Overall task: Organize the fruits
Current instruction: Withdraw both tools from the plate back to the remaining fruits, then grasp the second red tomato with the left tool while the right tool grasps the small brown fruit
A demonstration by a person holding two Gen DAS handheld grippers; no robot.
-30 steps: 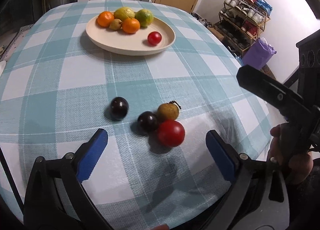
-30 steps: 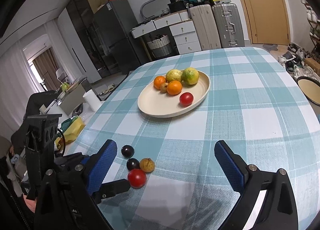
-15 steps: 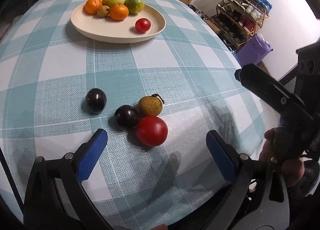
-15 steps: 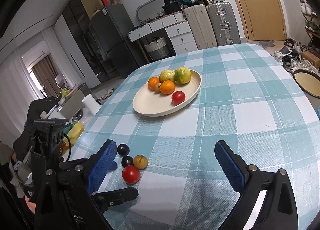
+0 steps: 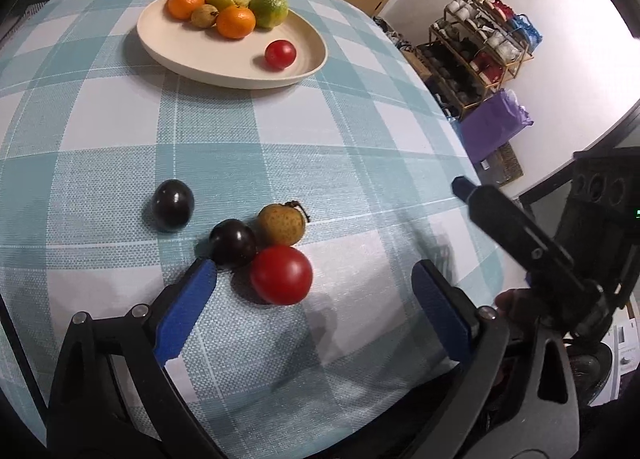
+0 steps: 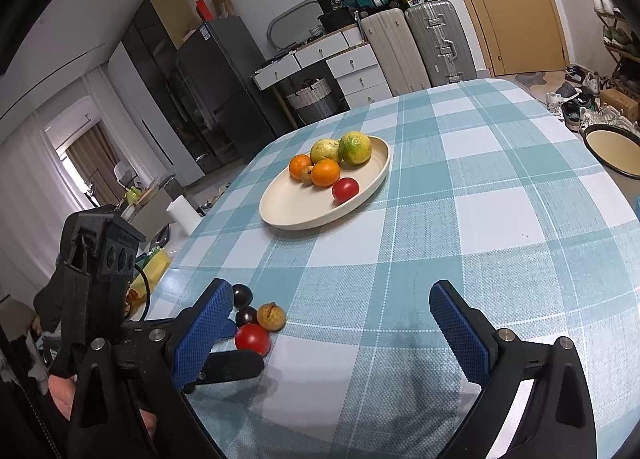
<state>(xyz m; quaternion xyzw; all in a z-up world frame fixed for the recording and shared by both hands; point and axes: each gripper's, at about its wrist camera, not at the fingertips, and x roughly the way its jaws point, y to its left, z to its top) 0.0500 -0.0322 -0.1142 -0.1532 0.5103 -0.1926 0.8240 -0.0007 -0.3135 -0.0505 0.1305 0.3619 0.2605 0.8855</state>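
Observation:
A red tomato [image 5: 281,275] lies on the checked tablecloth, touching a dark plum [image 5: 233,243] and a brown-yellow fruit [image 5: 281,224]. A second dark plum [image 5: 173,205] sits apart to the left. My left gripper [image 5: 316,307] is open just short of the tomato, its blue pads on either side. A cream plate [image 5: 224,59] at the far side holds oranges, green-yellow citrus, a small brown fruit and a small red tomato [image 5: 280,54]. My right gripper [image 6: 332,323] is open above the table's near part, with the loose tomato [image 6: 252,339] beside its left pad.
The right gripper's body [image 5: 520,235] and a hand hang off the table's right edge in the left wrist view. Beyond the table stand suitcases [image 6: 416,47], a drawer unit, a fridge, a shoe rack [image 5: 480,47] and a purple bag [image 5: 494,123].
My left gripper has moved forward and down toward the loose fruit cluster; the red tomato now lies between its open pads. The right gripper has drifted slightly back, still open.

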